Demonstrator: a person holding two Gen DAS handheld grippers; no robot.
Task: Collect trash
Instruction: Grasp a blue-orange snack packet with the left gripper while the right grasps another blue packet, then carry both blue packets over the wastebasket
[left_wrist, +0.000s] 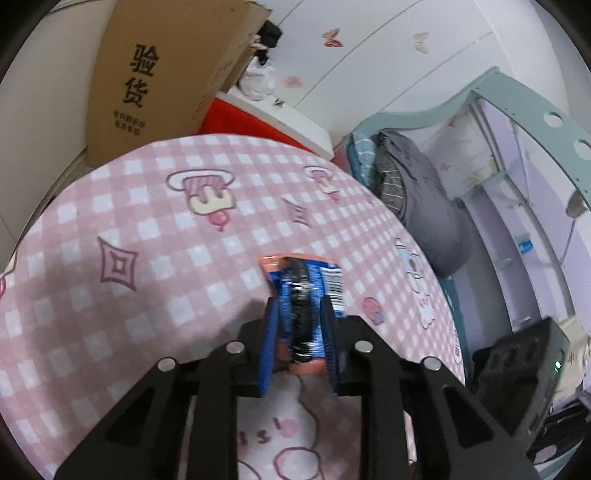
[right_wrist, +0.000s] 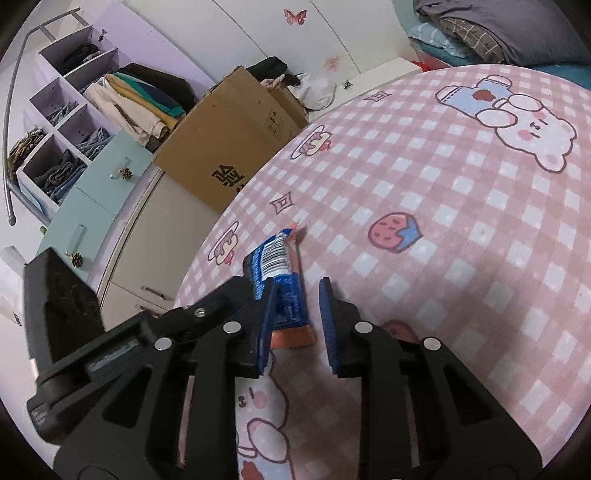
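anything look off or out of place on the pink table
Only the blue and orange snack wrapper: trash lying on the pink checked tablecloth, pinched between the left gripper fingers. The right gripper is open beside it.

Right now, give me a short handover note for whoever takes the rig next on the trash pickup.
Left tongs: shut on the blue snack wrapper, gripping it across its middle over the pink checked table.
Right tongs: open, holding nothing, right beside the same wrapper; its left finger overlaps the wrapper's edge, contact unclear.
Done: wrapper grasped by the left. Whether it is off the table yet cannot be told.
Left: carry it to the trash. No bin shows in either view; only a cardboard box stands beyond the table edge. No other trash is visible on the table.
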